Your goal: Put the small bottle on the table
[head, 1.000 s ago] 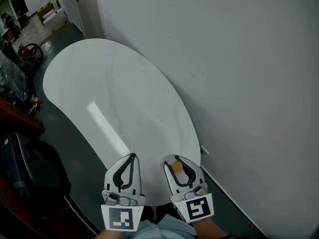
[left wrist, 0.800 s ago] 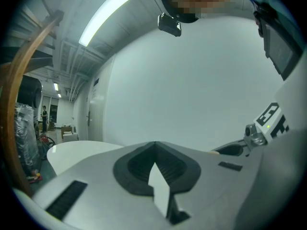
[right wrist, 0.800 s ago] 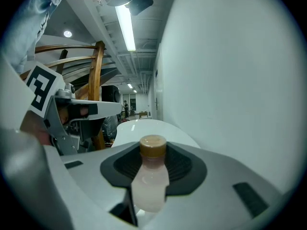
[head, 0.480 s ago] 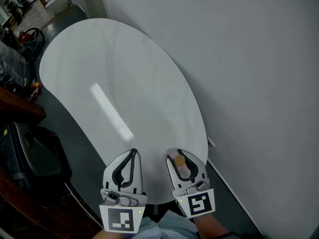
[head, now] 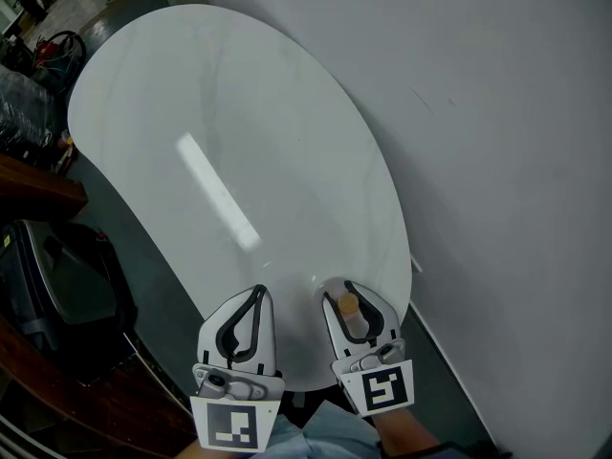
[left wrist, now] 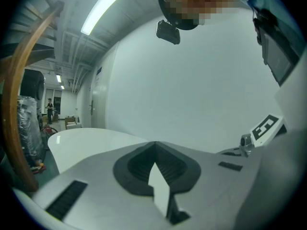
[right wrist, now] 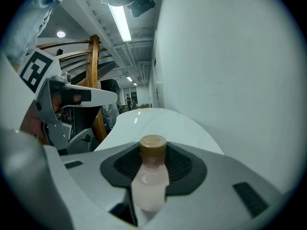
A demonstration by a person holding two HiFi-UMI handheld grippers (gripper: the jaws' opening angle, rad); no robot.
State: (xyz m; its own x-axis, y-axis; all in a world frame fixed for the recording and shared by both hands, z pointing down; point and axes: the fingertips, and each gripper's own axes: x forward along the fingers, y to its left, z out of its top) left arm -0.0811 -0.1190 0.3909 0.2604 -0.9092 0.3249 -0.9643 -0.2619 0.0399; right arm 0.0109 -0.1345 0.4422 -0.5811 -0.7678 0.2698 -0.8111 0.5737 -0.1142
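Observation:
A small pale bottle with a tan cap sits between the jaws of my right gripper, which is shut on it over the near end of the white oval table. In the right gripper view the bottle points along the jaws toward the table. My left gripper hovers beside it to the left, jaws closed together with nothing between them; in the left gripper view its jaws meet in front of the tabletop.
A white wall runs along the table's right side. A dark bag or case and a brown wooden rail stand left of the table. Dark floor shows around the table's near edge.
The view has shifted forward over the table, so more tabletop lies under both grippers. Both grippers keep their pose, the bottle still held in the right one.

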